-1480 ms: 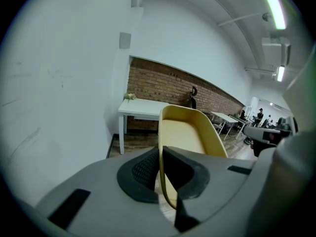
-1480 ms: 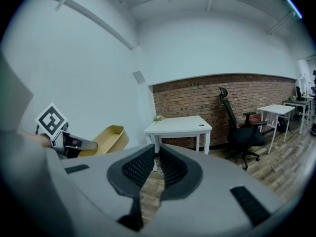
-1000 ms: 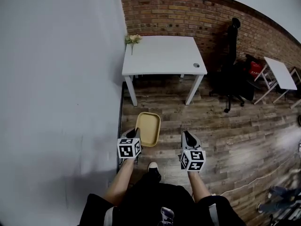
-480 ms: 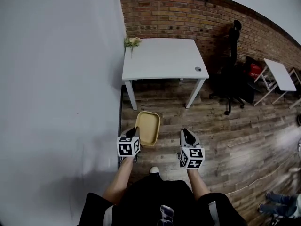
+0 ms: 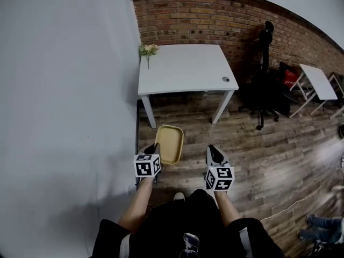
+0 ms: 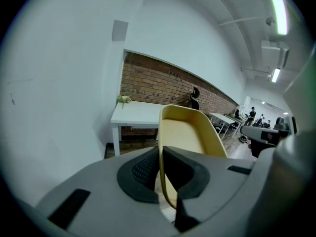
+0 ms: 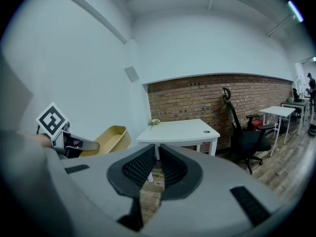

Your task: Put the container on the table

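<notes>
Lighting: bright, even, from ceiling strip lights [image 6: 277,6], glaring at upper right of the left gripper view. Head view dimmer; soft shadow at lower left on wall [image 5: 64,117]. Fisheye bending, black vignetted corners. Foreground bodies of left gripper [image 6: 160,157] and right gripper [image 7: 157,157] soft-focused.

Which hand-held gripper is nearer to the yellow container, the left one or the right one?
Left. The left hand-held gripper is clamped on the rim of the yellow container; the right hand-held gripper holds nothing and is apart from it, to its right.

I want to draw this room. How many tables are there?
2. One white table stands by the brick wall ahead; a smaller white table is far right. More may be hidden.
</notes>
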